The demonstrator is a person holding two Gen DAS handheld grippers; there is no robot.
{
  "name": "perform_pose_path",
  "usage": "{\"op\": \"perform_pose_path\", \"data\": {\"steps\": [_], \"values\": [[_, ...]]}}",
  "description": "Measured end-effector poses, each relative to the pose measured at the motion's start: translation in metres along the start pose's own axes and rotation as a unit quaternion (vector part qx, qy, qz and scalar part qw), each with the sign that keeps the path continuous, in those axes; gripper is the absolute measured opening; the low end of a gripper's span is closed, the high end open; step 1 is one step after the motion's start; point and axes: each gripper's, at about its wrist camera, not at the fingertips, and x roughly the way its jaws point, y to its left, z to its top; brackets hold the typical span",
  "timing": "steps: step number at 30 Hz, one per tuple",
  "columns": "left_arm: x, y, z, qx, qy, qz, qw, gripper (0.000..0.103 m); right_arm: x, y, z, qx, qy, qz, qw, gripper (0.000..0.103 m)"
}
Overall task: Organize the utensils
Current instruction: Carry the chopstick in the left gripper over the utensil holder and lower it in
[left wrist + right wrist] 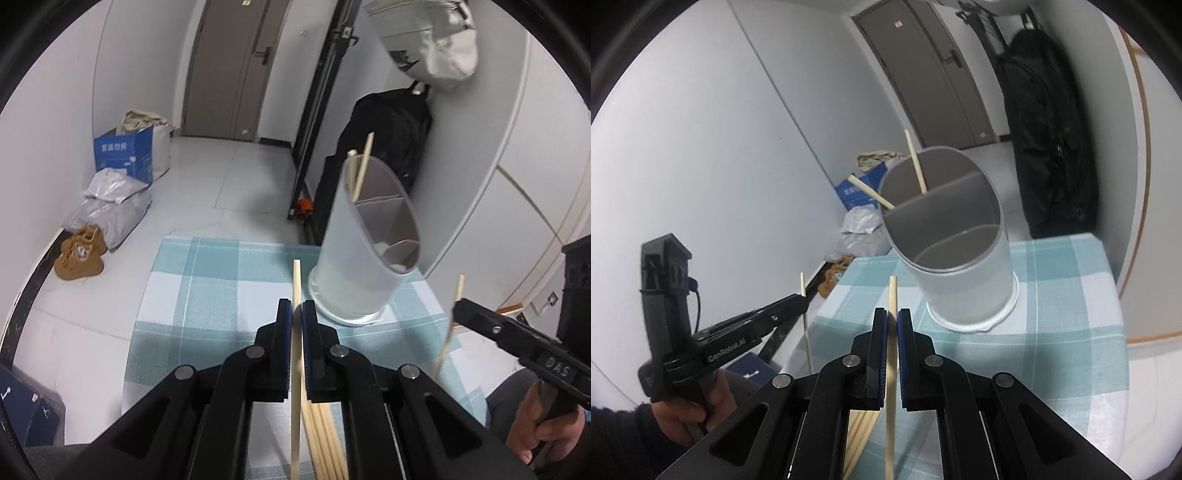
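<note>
Left gripper (297, 314) clamped on one chopstick (296, 354); right gripper (892, 323) clamped on another chopstick (891, 369), body stamped "GenRobot.AI" on the left unit, "DAS" on the right; loose chopsticks (325, 435) lie beneath on the checked cloth (207, 295); grey divided holder (960, 258) just ahead, two sticks (360, 173) in its far compartment; blue box (123, 155) beyond, Chinese print unreadable.

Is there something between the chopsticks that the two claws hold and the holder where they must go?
Nothing visible blocks them. Left claw and right claw each grip one chopstick, and only bare checkered cloth lies before the divided holder.
</note>
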Motion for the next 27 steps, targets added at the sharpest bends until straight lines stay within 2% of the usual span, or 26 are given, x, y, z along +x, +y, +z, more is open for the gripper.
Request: {"op": "perform_pose_path", "data": {"steps": [9, 16, 27], "values": [[-0.015, -0.018, 0.003, 0.044, -0.011, -0.02, 0.9988, 0.001, -0.009, 0.021, 0.01, -0.026, -0.028, -0.005, 0.999, 0.004], [-0.018, -0.019, 0.015, 0.043, -0.011, -0.032, 0.9985, 0.001, -0.013, 0.029, 0.025, -0.034, -0.051, -0.006, 0.998, 0.004], [-0.024, -0.025, 0.039, 0.048, -0.019, -0.044, 0.9977, 0.001, -0.026, 0.021, 0.065, -0.034, -0.089, -0.013, 0.995, 0.004]]}}
